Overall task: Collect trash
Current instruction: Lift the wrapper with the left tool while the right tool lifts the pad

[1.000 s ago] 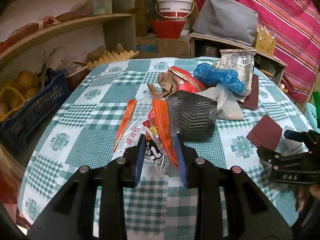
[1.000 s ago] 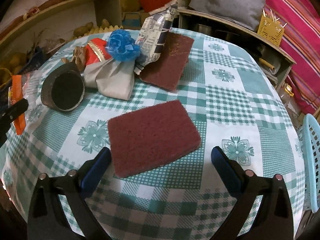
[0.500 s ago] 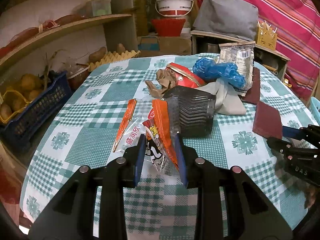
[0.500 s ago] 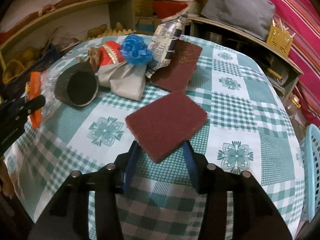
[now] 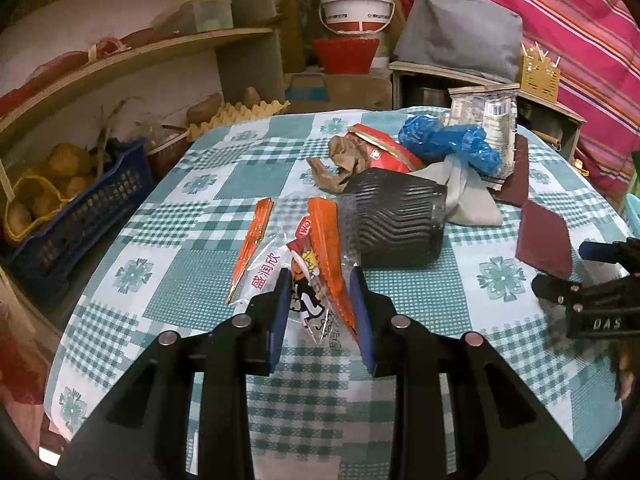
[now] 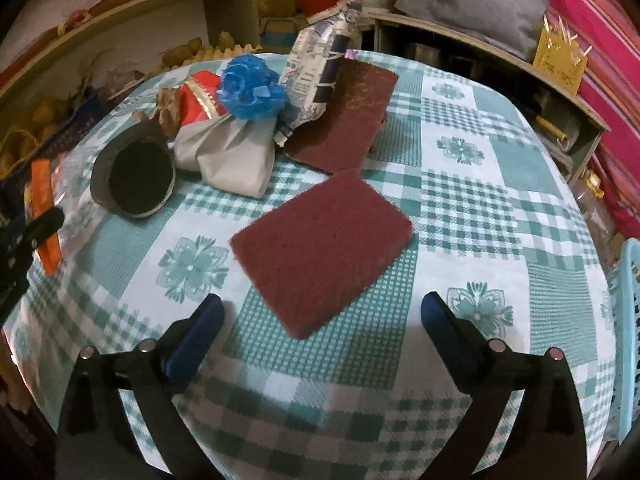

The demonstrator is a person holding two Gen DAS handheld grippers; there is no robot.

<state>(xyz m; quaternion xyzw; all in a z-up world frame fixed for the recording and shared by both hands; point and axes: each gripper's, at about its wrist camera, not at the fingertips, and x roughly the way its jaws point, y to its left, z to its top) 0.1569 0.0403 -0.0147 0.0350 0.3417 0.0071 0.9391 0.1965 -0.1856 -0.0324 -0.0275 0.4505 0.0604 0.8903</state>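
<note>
The right claw [image 6: 320, 320] hangs spread wide above the checked counter [image 6: 480, 208], its blue pads either side of a maroon scouring pad [image 6: 322, 248] lying flat. Beyond, a second maroon pad [image 6: 348, 114] sits by a printed packet [image 6: 318, 72], a blue crumpled bag [image 6: 252, 88], grey cloth [image 6: 232, 156] and a black cup [image 6: 134, 176] on its side.

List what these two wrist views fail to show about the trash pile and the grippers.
- Red packet: mostly covered in both views by the blue bag and grey cloth.
- Far pad: left view shows only an edge behind the pile.
- Right gripper: left view blurs and crops it.
- Snack wrapper: print unreadable.
</note>
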